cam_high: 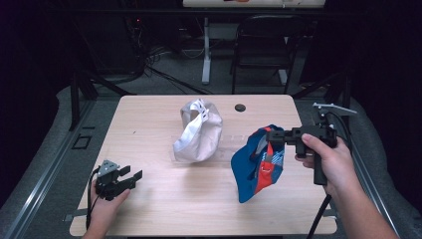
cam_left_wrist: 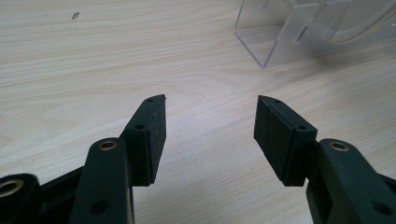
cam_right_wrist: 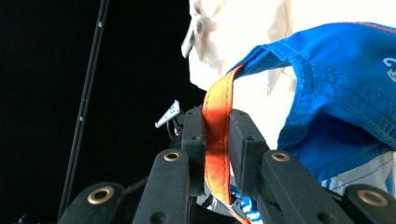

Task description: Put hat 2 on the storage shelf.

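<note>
Above the table's right side, right gripper clamps the orange strap of the blue cap, which hangs with its lower edge near the tabletop. White cap on clear stand at centre. Left gripper rests at front left, jaws apart, nothing between

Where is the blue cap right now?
In the high view the blue cap hangs at the table's right, its orange strap clamped in the right gripper, beside the white cap.
</note>
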### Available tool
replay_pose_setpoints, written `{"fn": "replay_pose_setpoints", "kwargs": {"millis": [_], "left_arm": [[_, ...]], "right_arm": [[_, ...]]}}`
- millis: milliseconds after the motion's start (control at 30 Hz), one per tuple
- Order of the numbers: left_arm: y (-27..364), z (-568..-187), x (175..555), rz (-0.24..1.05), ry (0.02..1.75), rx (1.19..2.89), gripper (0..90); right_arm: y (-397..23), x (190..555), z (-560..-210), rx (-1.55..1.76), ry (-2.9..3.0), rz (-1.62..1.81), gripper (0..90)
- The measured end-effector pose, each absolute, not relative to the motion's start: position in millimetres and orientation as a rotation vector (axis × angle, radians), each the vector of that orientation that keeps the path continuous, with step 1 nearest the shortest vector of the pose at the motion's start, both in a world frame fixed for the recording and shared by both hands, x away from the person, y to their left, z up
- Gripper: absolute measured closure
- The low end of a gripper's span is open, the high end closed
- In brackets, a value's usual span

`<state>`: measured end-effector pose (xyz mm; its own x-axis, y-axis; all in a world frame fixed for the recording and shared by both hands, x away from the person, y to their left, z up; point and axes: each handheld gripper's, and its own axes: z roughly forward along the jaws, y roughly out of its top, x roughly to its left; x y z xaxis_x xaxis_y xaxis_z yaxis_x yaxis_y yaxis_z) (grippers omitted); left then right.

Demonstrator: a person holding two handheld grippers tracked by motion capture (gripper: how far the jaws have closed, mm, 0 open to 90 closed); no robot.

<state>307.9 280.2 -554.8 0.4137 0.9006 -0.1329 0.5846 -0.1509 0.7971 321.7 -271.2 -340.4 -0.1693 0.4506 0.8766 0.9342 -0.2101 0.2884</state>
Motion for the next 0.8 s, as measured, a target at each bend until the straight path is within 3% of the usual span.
{"fn": "replay_pose_setpoints", "kwargs": {"millis": [333,800], "left_arm": [[279,-555,308,0.491,1.269,1.856,44.7],[278,-556,308,0.487,1.265,1.857,44.3]], "right_arm": [[-272,337,-305,-1.654,-1.602,-1.417,77.9],[-268,368,-292,-1.715,-1.577,-1.463,77.9]]}}
